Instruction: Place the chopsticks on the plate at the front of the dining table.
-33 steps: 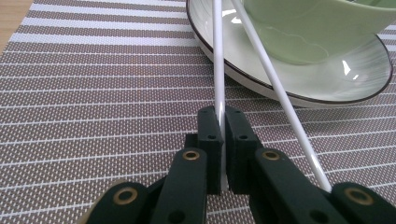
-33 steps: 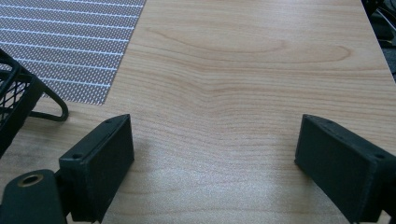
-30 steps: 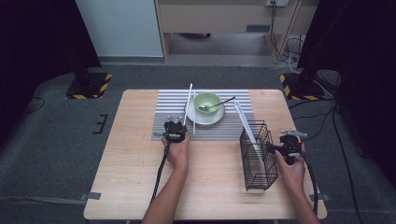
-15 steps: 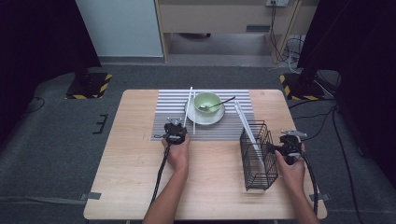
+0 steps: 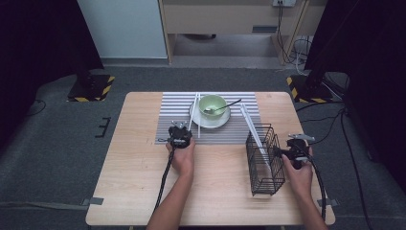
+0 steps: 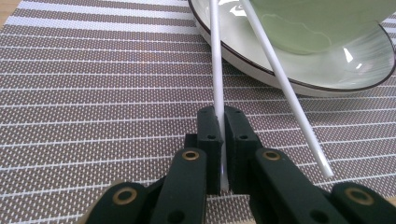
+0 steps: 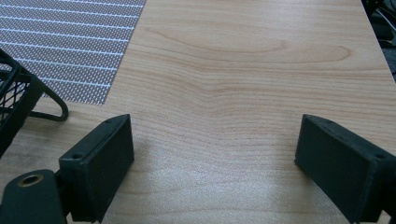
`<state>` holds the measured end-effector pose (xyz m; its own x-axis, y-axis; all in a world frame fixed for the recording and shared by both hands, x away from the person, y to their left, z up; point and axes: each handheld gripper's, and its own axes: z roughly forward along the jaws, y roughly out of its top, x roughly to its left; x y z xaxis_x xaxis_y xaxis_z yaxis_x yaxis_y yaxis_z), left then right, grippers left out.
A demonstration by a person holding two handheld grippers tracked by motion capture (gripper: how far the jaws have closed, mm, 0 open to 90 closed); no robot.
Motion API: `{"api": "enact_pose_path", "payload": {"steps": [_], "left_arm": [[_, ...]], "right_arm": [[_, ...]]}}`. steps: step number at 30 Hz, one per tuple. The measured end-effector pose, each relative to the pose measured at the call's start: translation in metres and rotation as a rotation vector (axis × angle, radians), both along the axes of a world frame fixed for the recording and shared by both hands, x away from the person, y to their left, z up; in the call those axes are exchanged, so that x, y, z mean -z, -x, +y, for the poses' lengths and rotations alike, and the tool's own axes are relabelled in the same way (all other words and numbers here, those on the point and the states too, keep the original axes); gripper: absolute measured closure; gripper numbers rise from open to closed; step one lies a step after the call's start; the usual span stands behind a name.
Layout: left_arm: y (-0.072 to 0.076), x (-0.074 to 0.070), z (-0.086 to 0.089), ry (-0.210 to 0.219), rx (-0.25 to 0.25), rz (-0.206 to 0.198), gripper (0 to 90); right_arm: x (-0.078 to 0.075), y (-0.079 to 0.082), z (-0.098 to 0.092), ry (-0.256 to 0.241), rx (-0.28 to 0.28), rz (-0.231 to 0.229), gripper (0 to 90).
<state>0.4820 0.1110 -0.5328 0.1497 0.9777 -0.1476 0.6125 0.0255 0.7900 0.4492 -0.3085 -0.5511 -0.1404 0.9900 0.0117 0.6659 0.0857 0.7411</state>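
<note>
My left gripper (image 5: 180,128) (image 6: 222,128) is shut on the near end of a white chopstick (image 6: 215,56) lying on the striped placemat (image 6: 93,93). The stick's far end rests on the rim of a pale saucer (image 6: 327,74). A second white chopstick (image 6: 280,84) (image 5: 198,119) lies just to its right, also leaning on the saucer (image 5: 209,120). On the saucer stands a green bowl (image 5: 212,104) with a dark spoon (image 5: 226,106) in it. My right gripper (image 5: 298,139) (image 7: 215,154) hangs open low over bare wood, right of the wire basket (image 5: 265,160).
The black wire basket (image 7: 14,98) stands on the wooden table (image 7: 257,70) at the right, with long white sticks (image 5: 251,128) leaning out of it toward the placemat (image 5: 172,112). Bare wood lies at the left and front of the table (image 5: 129,182).
</note>
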Motion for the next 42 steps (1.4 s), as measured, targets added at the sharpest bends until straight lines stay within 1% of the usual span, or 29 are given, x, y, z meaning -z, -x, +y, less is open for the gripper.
{"api": "enact_pose_path", "payload": {"steps": [5,13,17,42], "left_arm": [[0.001,-0.001,-0.002,0.005,-0.004,-0.002,85.4],[0.002,-0.002,-0.003,0.004,-0.004,0.008,84.8],[0.002,-0.002,-0.005,0.005,-0.003,0.004,84.1],[-0.001,-0.001,-0.012,0.039,0.025,0.006,82.2]], "right_arm": [[0.0,0.0,0.0,0.0,0.0,0.0,11.5],[0.0,0.0,0.0,0.0,0.0,0.0,11.5],[0.0,0.0,0.0,0.0,0.0,0.0,11.5],[0.0,0.0,0.0,0.0,0.0,0.0,11.5]]}}
